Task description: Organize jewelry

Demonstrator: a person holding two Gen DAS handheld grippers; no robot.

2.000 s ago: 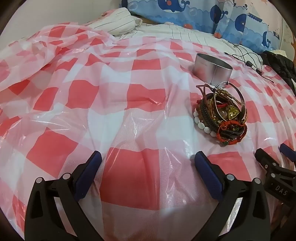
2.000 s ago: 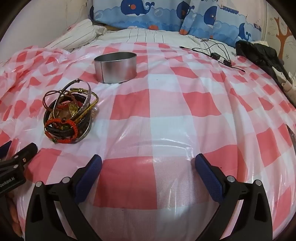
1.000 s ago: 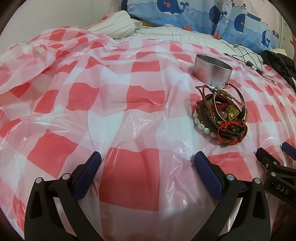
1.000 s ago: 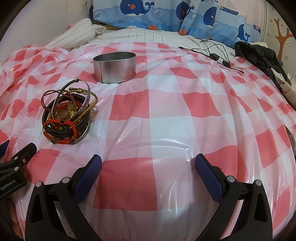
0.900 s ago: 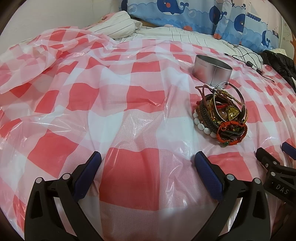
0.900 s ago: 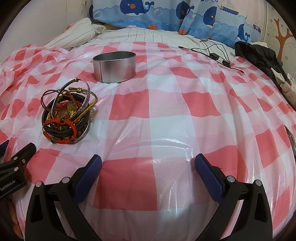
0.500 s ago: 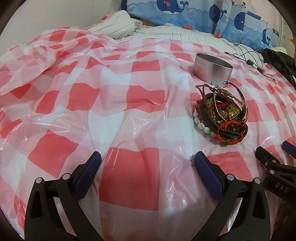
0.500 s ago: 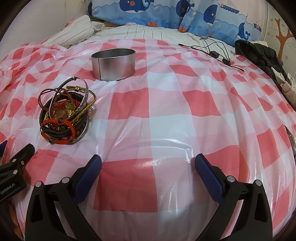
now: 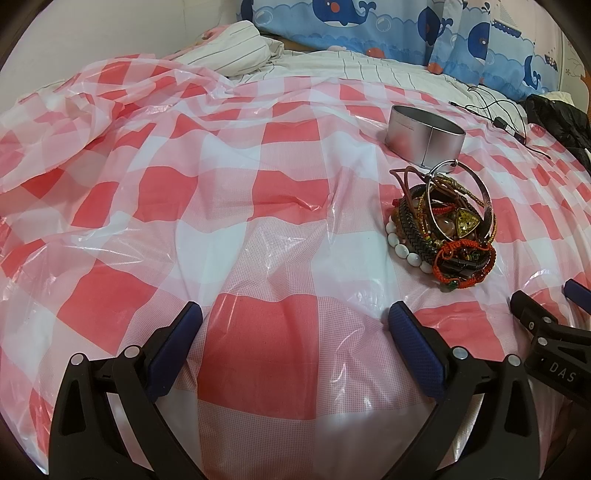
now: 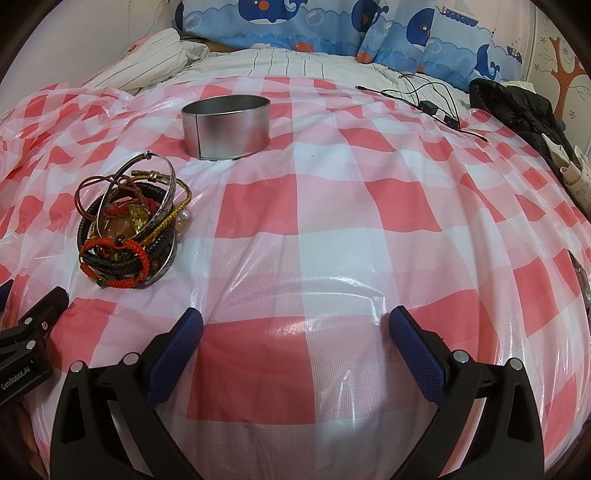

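checkered plastic sheet (image 10: 332, 206) over bed, whale pillows (image 10: 332, 26) behind

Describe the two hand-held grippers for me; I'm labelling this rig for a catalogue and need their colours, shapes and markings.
The left hand-held gripper and right hand-held gripper look alike: black plastic forked frames with silver rivets, and two fingers faced with dark blue textured pads. From the left wrist view, the right one's side reads "DAS" in white; from the right wrist view, the left one's side reads "GenRobot.AI". No cables or sleeves show.
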